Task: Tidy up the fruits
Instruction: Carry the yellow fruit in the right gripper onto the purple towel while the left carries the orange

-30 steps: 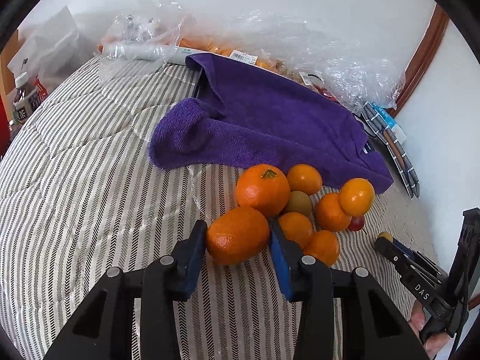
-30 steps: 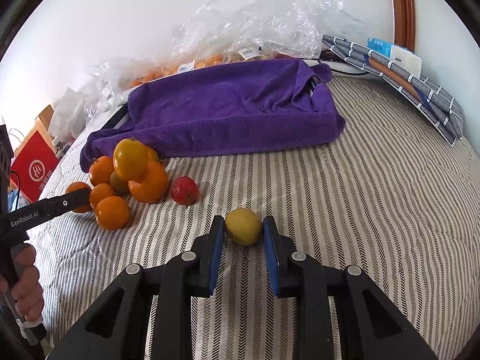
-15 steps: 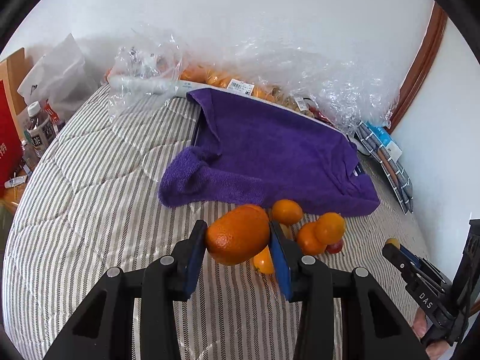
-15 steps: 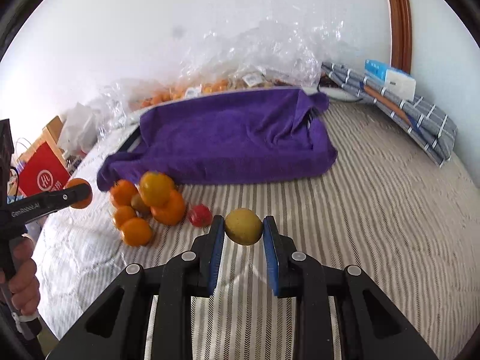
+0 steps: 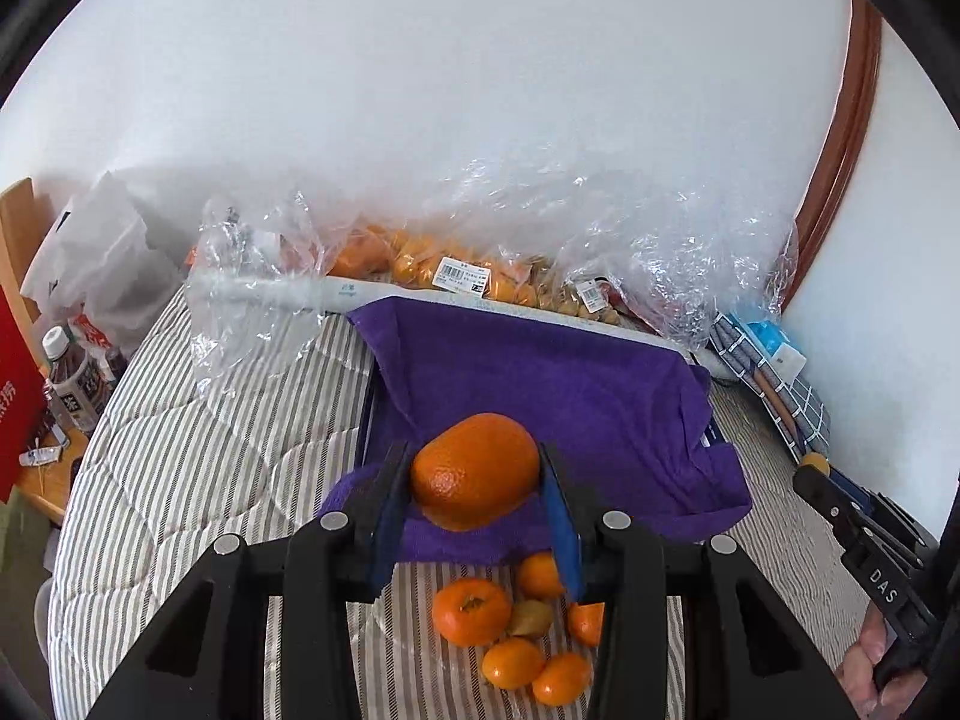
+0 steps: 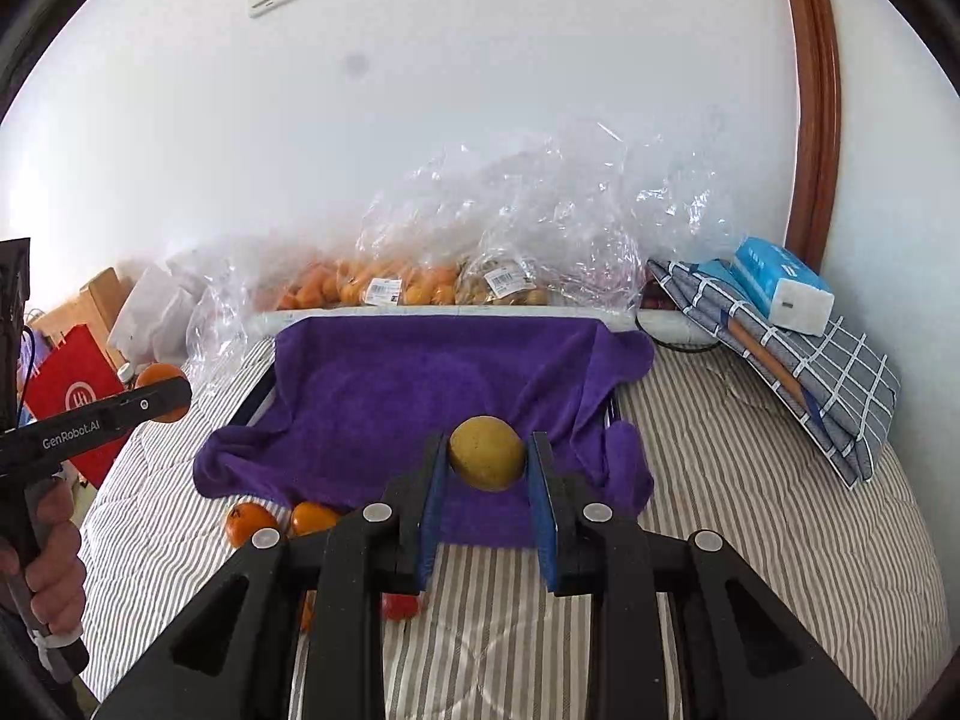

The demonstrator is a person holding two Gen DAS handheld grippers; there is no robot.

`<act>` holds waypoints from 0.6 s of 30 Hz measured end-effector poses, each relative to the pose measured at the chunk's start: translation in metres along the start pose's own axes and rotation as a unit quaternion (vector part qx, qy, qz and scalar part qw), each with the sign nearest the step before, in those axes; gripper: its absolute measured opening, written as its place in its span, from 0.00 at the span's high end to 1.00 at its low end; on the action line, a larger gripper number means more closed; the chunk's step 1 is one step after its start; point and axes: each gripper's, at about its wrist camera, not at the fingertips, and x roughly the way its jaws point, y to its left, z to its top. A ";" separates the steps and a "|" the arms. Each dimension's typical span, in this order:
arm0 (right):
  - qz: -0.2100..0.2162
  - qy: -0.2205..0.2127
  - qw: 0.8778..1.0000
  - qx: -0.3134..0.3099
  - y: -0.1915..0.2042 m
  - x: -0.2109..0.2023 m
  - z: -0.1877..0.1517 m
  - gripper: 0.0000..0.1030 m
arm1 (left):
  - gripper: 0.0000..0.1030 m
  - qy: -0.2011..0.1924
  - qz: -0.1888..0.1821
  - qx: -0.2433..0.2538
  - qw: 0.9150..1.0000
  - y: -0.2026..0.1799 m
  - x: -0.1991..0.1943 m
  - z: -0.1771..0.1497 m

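**Two fruits lifted, none yet placed on the towel**

The left gripper (image 5: 477,480) is clenched on a large orange (image 5: 475,471), held in the air above the near edge of the purple towel (image 5: 540,384). The right gripper (image 6: 487,462) likewise grasps a yellow-green round fruit (image 6: 487,452), also aloft over the towel's near edge. The towel lies across the middle of the striped bed cover (image 5: 198,462), draped over something dark-framed whose nature I cannot tell; no fruit shows on it in either view.

Below the left gripper, a loose pile of small oranges (image 5: 510,630) with one brownish fruit (image 5: 531,617) rests on the bed cover just in front of the towel. From the right wrist view, a small red fruit (image 6: 401,606) lies near that pile, partly hidden by the gripper. Bagged fruit in clear plastic (image 6: 408,288) sits along the far edge by the wall.

By my judgement the sorting is early: two pieces are in transit, and the whole pile is left to move.
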 end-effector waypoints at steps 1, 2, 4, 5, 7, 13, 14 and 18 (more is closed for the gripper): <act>-0.001 0.001 1.000 0.003 -0.001 0.005 0.003 0.75 | 0.62 0.002 -0.005 -0.004 1.000 0.001 0.005 0.003; 0.002 0.003 1.000 0.005 -0.002 0.012 0.007 0.75 | 0.62 0.004 -0.007 -0.009 1.000 0.002 0.010 0.006; 0.004 0.005 1.000 0.005 -0.002 0.021 0.012 0.75 | 0.62 0.007 -0.009 -0.013 1.000 0.004 0.020 0.010; 0.002 0.005 1.000 0.004 -0.002 0.027 0.015 0.75 | 0.62 0.009 -0.010 -0.011 1.000 0.004 0.027 0.013; 0.000 0.006 1.000 0.004 -0.003 0.037 0.019 0.75 | 0.62 0.012 -0.007 -0.009 1.000 0.004 0.039 0.018; -0.007 0.011 1.000 0.011 -0.008 0.071 0.035 0.75 | 0.62 0.013 -0.010 -0.008 1.000 0.004 0.071 0.034; -0.009 0.013 1.000 0.011 -0.009 0.076 0.038 0.75 | 0.62 0.012 -0.004 -0.003 1.000 0.003 0.077 0.036; -0.014 0.016 1.000 0.010 -0.010 0.098 0.046 0.75 | 0.62 0.019 -0.008 0.001 1.000 0.005 0.098 0.037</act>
